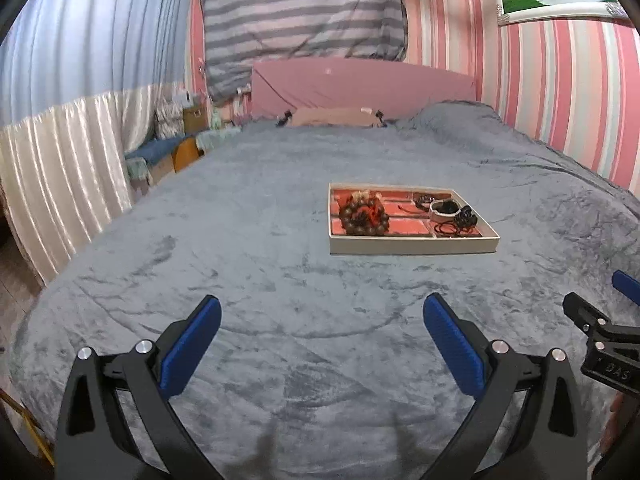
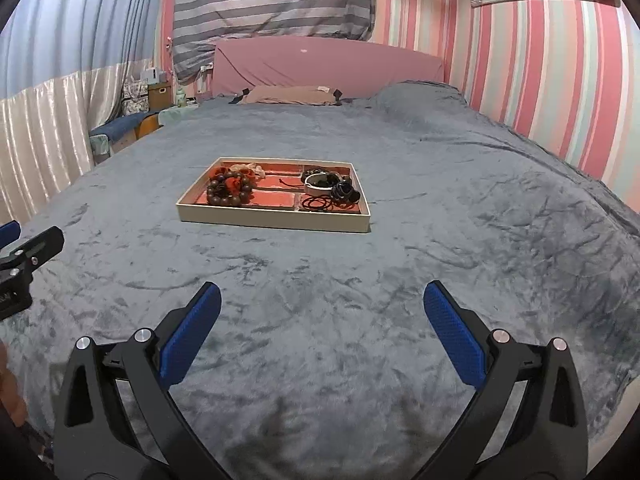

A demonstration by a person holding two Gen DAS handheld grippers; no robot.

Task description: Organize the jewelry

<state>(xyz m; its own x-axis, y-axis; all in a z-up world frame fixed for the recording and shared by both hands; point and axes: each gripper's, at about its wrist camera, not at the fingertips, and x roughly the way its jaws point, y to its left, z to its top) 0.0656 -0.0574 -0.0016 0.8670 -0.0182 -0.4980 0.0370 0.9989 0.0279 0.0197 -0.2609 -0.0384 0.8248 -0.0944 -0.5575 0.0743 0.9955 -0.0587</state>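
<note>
We find the left gripper (image 1: 322, 320) at 6 o'clock in its own view, jaws spread wide with nothing between the blue pads (image 1: 191, 344), hanging over the grey bedspread (image 1: 240, 248). The right gripper (image 2: 322, 312) stands likewise in its view, jaws fully apart and empty; part of it also shows at 3 o'clock at the edge of the left view.

The jewelry tray (image 2: 272, 220), a shallow cream box with a red lining, lies flat on the bedspread, well apart from both grippers: at about 1 o'clock from the left gripper, at about 11 o'clock from the right.

Inside the tray, from left to right, we note:
- a brown bead bracelet (image 2: 228, 190) in the left compartment, with a pale piece (image 2: 250, 169) just behind it;
- a white bangle (image 2: 316, 184) right of centre;
- a black beaded piece (image 2: 345, 191) beside it toward the right wall;
- thin black loops (image 2: 318, 203) at the front right.

Which compartment holds each right-hand item we cannot tell.

A pink headboard (image 2: 328, 64) closes the bed at 12 o'clock.
</note>
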